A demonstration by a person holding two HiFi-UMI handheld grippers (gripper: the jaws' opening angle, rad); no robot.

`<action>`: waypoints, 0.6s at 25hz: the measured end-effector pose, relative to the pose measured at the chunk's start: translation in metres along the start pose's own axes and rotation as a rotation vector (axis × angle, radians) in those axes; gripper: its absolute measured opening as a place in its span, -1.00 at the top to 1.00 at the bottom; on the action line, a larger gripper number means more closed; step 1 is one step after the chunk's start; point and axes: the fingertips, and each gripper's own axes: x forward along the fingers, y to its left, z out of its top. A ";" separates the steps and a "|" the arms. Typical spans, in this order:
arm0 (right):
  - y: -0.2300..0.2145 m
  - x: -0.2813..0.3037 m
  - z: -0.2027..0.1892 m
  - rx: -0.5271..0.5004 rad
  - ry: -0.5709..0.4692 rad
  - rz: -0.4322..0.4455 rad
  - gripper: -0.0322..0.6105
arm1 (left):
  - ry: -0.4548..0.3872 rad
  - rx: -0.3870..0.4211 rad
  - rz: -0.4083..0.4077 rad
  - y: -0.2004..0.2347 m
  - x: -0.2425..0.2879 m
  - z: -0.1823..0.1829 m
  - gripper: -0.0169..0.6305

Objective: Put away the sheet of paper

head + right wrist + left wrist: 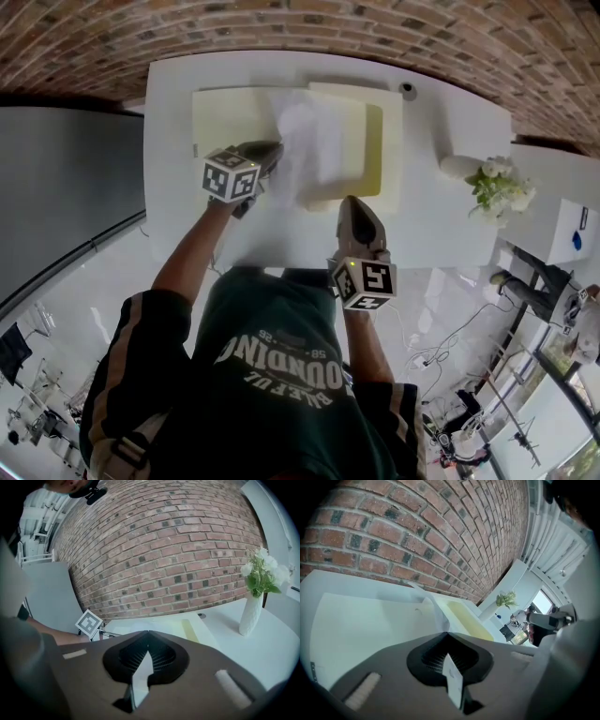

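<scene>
A white sheet of paper lies half lifted over an open pale yellow folder on the white table. My left gripper is at the sheet's left edge, shut, and in the left gripper view a strip of the paper shows pinched between its closed jaws. My right gripper is at the sheet's near edge, also shut. A white sliver of paper sits in its jaw gap. The folder's right leaf is a deeper yellow.
A white vase of flowers stands at the table's right end, also in the right gripper view as the vase. A small dark round object sits near the far edge. A brick wall runs behind the table.
</scene>
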 end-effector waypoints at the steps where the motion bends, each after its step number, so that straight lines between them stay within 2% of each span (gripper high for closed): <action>1: -0.002 0.001 0.001 0.000 0.000 -0.001 0.90 | 0.001 -0.003 -0.001 0.000 0.003 0.000 0.91; 15: -0.015 0.015 -0.003 0.029 0.023 -0.004 0.90 | 0.037 -0.053 -0.002 -0.002 0.041 -0.007 0.91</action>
